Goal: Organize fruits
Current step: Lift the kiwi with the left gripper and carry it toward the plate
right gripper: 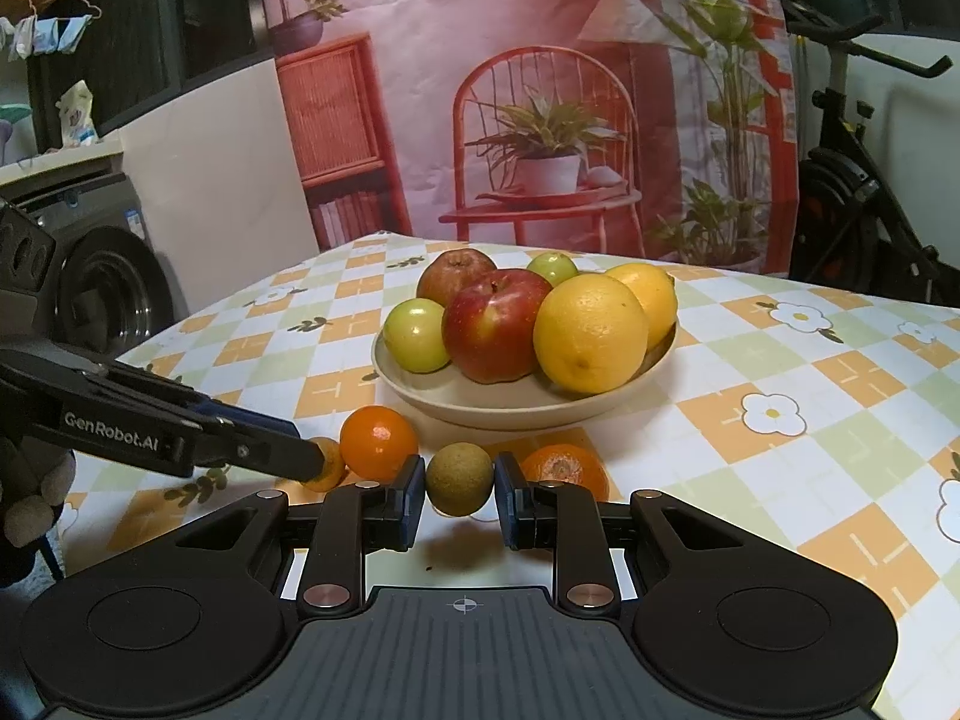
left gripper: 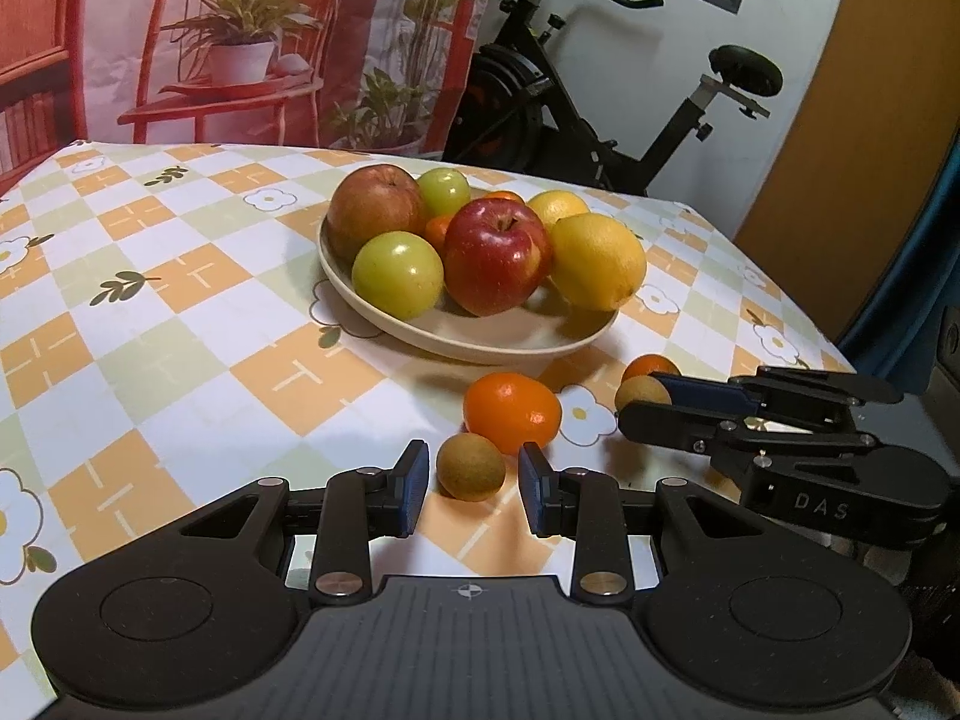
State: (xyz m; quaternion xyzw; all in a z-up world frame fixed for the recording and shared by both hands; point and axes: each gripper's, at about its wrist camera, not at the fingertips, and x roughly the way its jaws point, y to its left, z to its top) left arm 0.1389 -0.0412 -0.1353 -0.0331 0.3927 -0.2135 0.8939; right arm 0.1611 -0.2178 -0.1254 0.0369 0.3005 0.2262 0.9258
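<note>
Brown-green, matte skin marks the two small fruits that are in hand. The right brown fruit (right gripper: 459, 477) sits between the pads of the right gripper (right gripper: 459, 489), whose jaws are closed on it with both pads in contact; the shadow on the tablecloth (right gripper: 780, 360) beneath it suggests it is clear of the surface. The left gripper (left gripper: 471, 489) has its jaws parted: the left brown fruit (left gripper: 470, 467) lies between the fingertips, and in the left wrist view a narrow gap shows on each side, so it is not gripped. Both fruits are near round, slightly egg-shaped; no long axis or pointing direction matters for grip or placement. The governing relation is the line from the held fruit to the plate (right gripper: 510, 414). The plate lies straight ahead of the right jaws and farther away, with the near mandarin (right gripper: 378, 443) and the far mandarin (right gripper: 564, 468) on the cloth between them, one on each side of that line. The plate is already crowded with a red apple (right gripper: 495, 324), lemons and green fruits; bare surface shows only along its near rim. Judgement: the right hand is the one ready to deliver, and the move calls for lifting over the mandarins and setting down at that near rim. Neither hand is clearly nearer to the plate.
</note>
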